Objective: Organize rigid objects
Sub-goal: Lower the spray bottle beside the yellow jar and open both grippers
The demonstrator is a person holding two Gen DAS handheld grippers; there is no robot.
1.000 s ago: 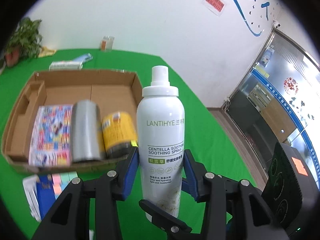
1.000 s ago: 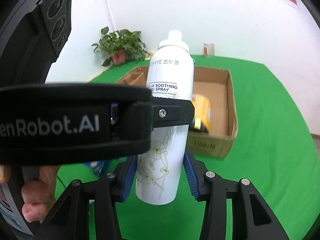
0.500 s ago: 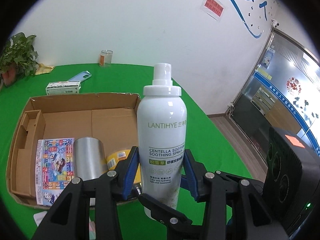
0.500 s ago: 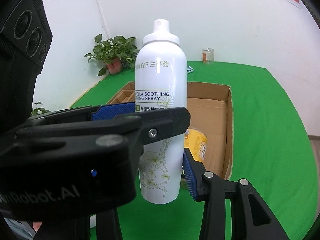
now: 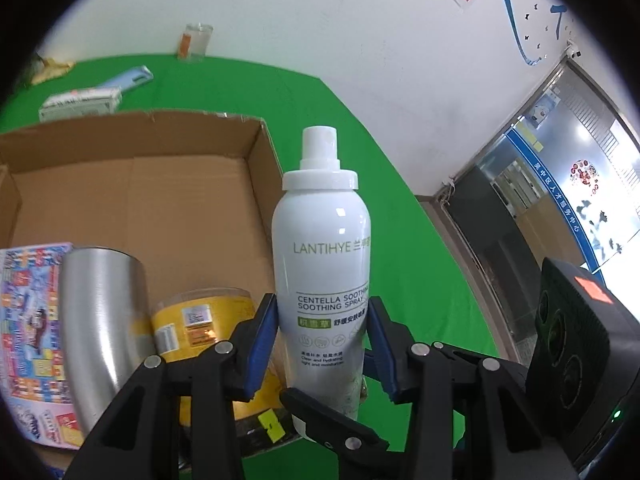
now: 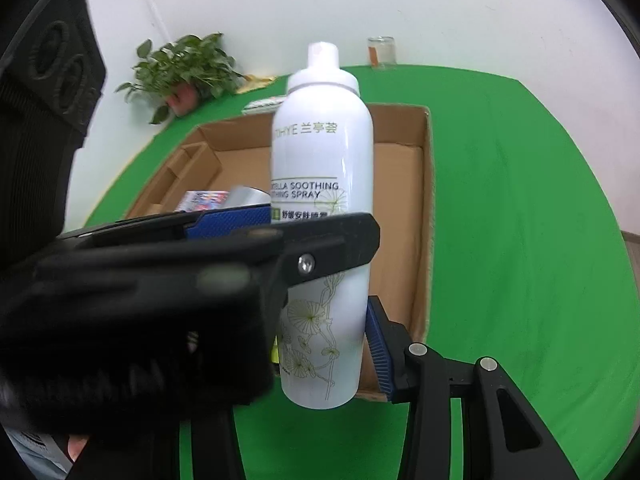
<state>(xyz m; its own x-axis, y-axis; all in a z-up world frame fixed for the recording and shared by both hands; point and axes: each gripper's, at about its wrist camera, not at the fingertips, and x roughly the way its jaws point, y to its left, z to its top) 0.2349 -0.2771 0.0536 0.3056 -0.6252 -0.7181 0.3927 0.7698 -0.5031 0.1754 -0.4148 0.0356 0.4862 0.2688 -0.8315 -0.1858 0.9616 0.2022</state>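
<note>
A white LANTIHYE spray bottle (image 5: 324, 264) is held upright in the air near the front right corner of a cardboard box (image 5: 160, 184). My left gripper (image 5: 322, 334) is shut on its lower body. My right gripper (image 6: 324, 340) is around the bottle's base (image 6: 320, 320); its right pad (image 6: 378, 340) sits beside the bottle and its left finger is hidden behind the left gripper. In the box lie a colourful card pack (image 5: 28, 320), a steel tumbler (image 5: 100, 320) and a yellow can (image 5: 200, 320).
Green cloth covers the table (image 6: 520, 200). A small box (image 5: 80, 102), a blue phone case (image 5: 128, 80) and a glass jar (image 5: 196, 42) lie beyond the cardboard box. A potted plant (image 6: 184, 72) stands at the far left. The wall is close behind.
Both grippers have carried the bottle forward and left, closer to the box's front right corner. The left gripper now covers more of the right wrist view.
</note>
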